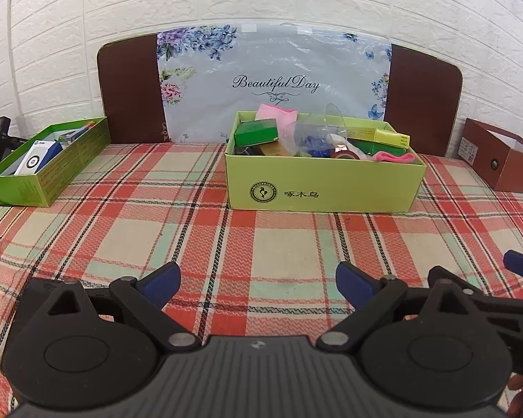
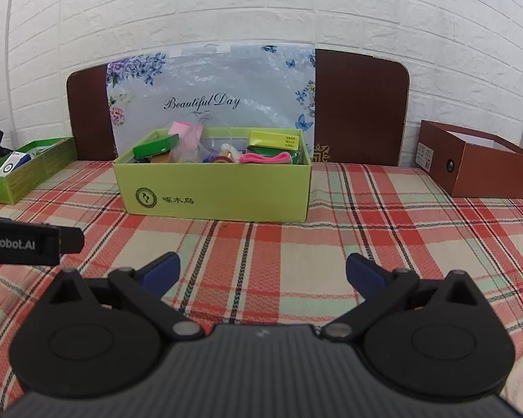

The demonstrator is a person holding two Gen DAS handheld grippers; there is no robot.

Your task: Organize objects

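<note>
A light green box (image 1: 324,188) stands at the middle of the plaid table, full of mixed items: a green carton (image 1: 256,132), pink socks (image 1: 277,113), a clear cup (image 1: 333,120), a yellow carton (image 1: 380,136). It also shows in the right wrist view (image 2: 216,188). My left gripper (image 1: 258,287) is open and empty, low over the cloth well in front of the box. My right gripper (image 2: 261,277) is open and empty, also in front of the box. Its blue fingertip (image 1: 521,264) shows at the right edge of the left wrist view.
A shallow green tray (image 1: 48,170) holding a blue and white box (image 1: 36,160) sits at the far left. A brown box (image 2: 477,160) stands at the far right. A dark headboard with a floral sheet (image 1: 272,80) backs the table against a white brick wall.
</note>
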